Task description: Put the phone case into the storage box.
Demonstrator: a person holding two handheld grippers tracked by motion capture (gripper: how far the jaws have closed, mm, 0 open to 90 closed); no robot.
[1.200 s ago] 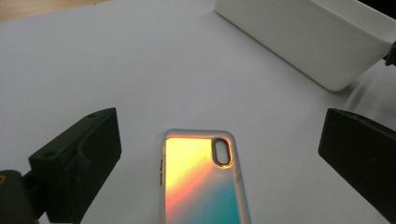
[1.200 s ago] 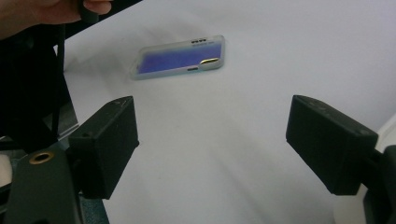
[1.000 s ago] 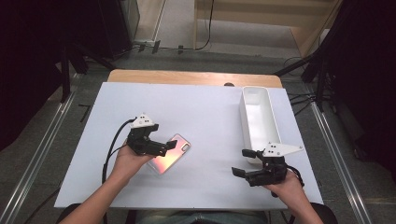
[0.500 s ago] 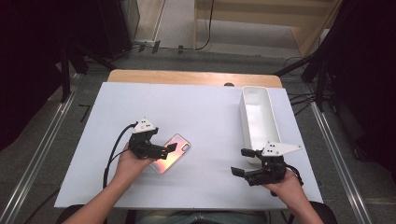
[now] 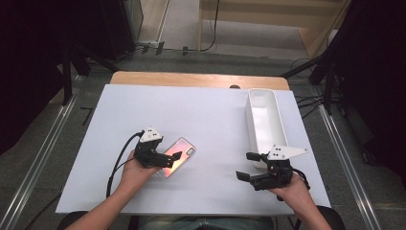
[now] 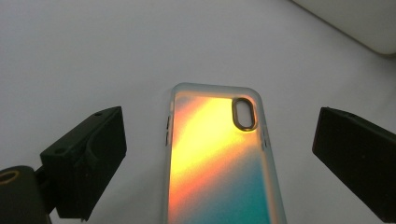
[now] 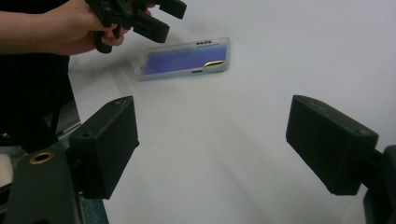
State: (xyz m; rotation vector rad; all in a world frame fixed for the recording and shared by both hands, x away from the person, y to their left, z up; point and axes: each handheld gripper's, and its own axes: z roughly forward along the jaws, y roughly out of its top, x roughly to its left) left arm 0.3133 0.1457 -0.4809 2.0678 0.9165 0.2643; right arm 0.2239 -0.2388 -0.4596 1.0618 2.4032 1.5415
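A white table top (image 5: 201, 120) fills the middle of the high view, with dark floor and cables around it. On it, left of centre and low in the frame, lies the phone case (image 5: 174, 157), flat, iridescent orange to teal, its camera cut-out pointing toward the upper right. In the left gripper view the case (image 6: 217, 154) runs up from the bottom edge between the two black jaws, which stand wide apart and touch neither of its long sides.

Compared with a second ago, the left gripper (image 5: 167, 158) has crept forward over the near end of the case, so the jaws now straddle it; the case itself lies where it lay. That reads as the approach nearly done: closing on the long edges looks like the step in hand.

The right gripper (image 5: 249, 166), at the lower right, has scarcely shifted; its jaws are spread and empty. Just beyond it, toward the upper right, stands the long white bin (image 5: 265, 120), empty as far as can be seen.
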